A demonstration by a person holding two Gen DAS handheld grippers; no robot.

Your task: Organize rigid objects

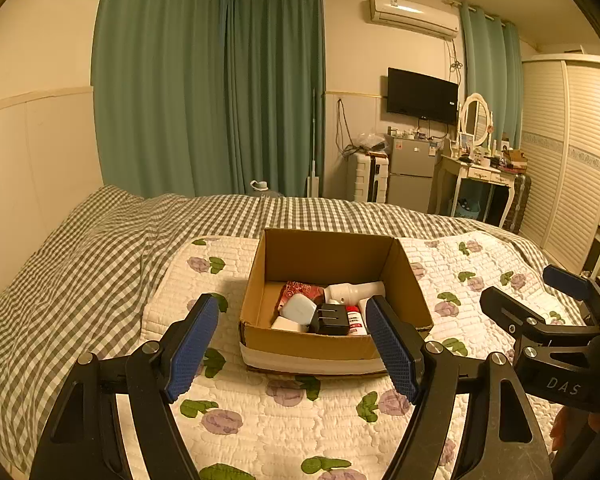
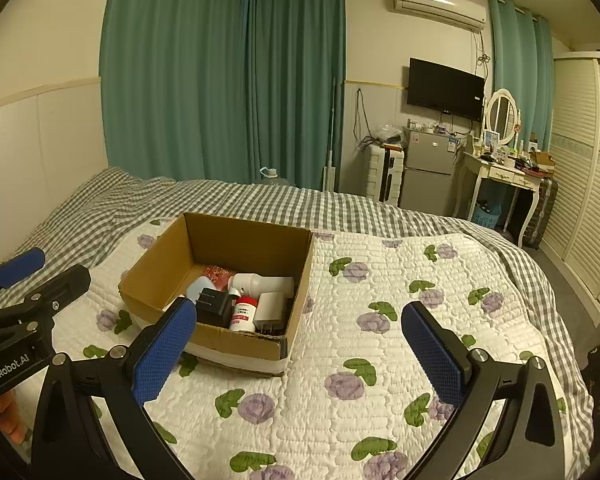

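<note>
An open cardboard box (image 1: 324,258) sits on a flowered quilt (image 1: 300,412) on the bed; it also shows in the right wrist view (image 2: 244,240). Inside lie a black plug adapter (image 1: 332,320), a light blue charger (image 1: 298,311), a white bottle (image 1: 354,292), a red-labelled white bottle (image 2: 243,313), a white charger (image 2: 271,307) and a red packet (image 1: 300,291). My left gripper (image 1: 292,344) is open and empty, just in front of the box. My right gripper (image 2: 300,344) is open and empty, to the right of the box's near corner.
A grey checked sheet (image 1: 80,272) covers the bed to the left and behind. Green curtains (image 1: 204,88), a small fridge (image 1: 410,172), a dressing table (image 1: 484,172) and a louvred wardrobe (image 1: 568,160) stand beyond the bed. The right gripper's body (image 1: 552,332) shows at the left view's right edge.
</note>
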